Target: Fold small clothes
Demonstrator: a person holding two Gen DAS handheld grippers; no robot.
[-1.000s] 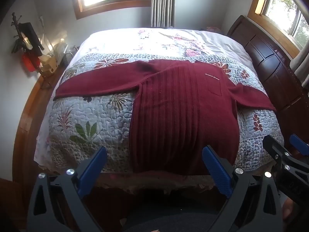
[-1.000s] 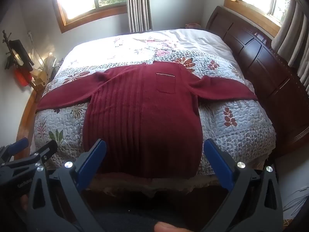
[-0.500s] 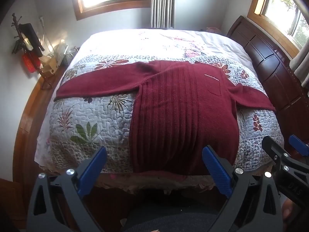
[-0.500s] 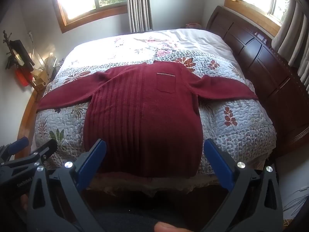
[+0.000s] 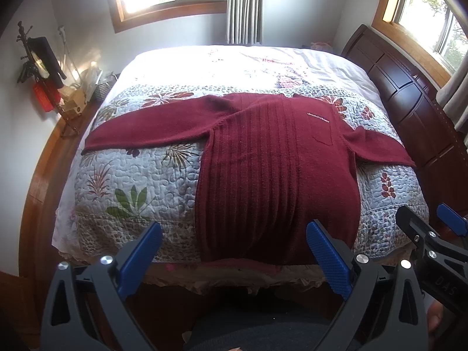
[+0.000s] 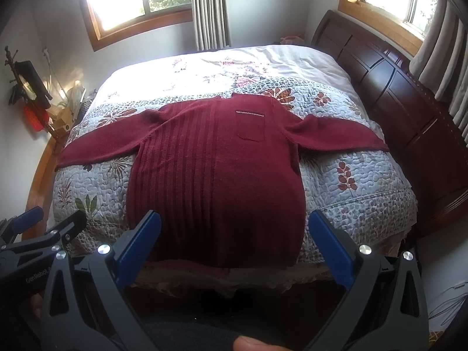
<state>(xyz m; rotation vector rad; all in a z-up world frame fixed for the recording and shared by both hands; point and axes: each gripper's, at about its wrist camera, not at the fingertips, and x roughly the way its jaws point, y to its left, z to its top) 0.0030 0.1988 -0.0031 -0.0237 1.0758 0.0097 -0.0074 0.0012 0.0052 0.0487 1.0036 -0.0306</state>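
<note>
Down at the foot of the bed, left gripper (image 5: 234, 251) w/ jaws spread wide, holding nothing, hanging short of the hem. Right gripper (image 6: 234, 242) same deal, wide apart & empty. Maroon knit sweater (image 6: 216, 181) lies flat on the floral quilt (image 6: 351, 181), both sleeves spread out, chest pocket (image 6: 251, 125) facing up.

You have open quilt (image 5: 140, 175) at centre left and lower right of the sweater (image 5: 278, 175); the headboard (image 6: 409, 111) walls the right, nightstand clutter (image 5: 73, 99) the upper left.
</note>
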